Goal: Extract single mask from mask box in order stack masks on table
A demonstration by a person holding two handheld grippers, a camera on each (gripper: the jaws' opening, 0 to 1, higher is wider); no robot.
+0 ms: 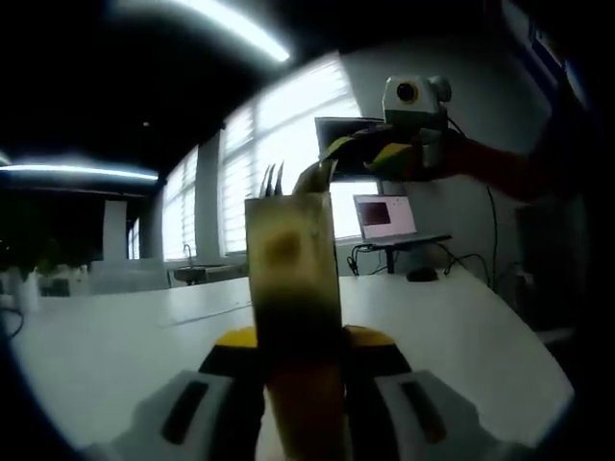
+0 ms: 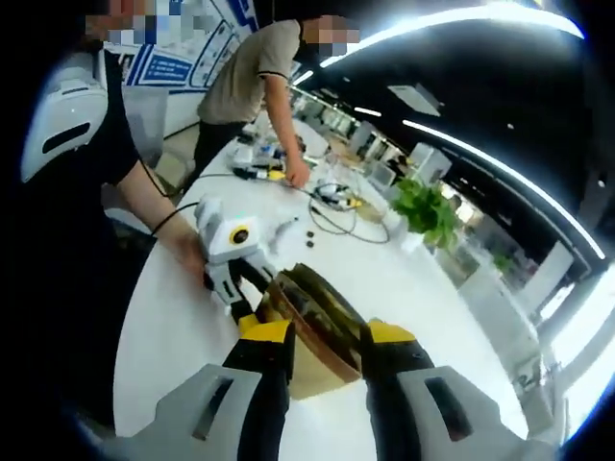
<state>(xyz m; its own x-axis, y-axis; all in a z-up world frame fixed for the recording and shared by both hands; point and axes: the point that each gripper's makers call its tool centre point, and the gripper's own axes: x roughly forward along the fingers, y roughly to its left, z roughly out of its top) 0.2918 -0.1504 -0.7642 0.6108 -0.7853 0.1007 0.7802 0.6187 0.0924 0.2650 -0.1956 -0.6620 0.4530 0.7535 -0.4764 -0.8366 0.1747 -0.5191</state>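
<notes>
Mask box (image 1: 291, 288) clamped from both ends above the white table (image 1: 115, 346).

In the left gripper view, standing upright as a tall narrow brown slab, long axis running straight up from between the yellow-tipped jaws of the left gripper (image 1: 303, 346), pinched tight at its lower end; top end met by the right gripper (image 1: 336, 158) reaching in from the right, a few pale pointed bits poking up at the top edge. In the right gripper view, lying slantwise, long axis running away toward the upper left, open side showing thin stacked layers; near end sitting between the jaws of the right gripper (image 2: 327, 336), set narrow against its sides; far end gripped by the left gripper (image 2: 245, 288). Beyond, cables (image 2: 332, 206), a green plant (image 2: 426, 209), a person (image 2: 259, 86) leaning over the table; in the left gripper view, a laptop (image 1: 384, 216) under bright windows (image 1: 259, 182).
</notes>
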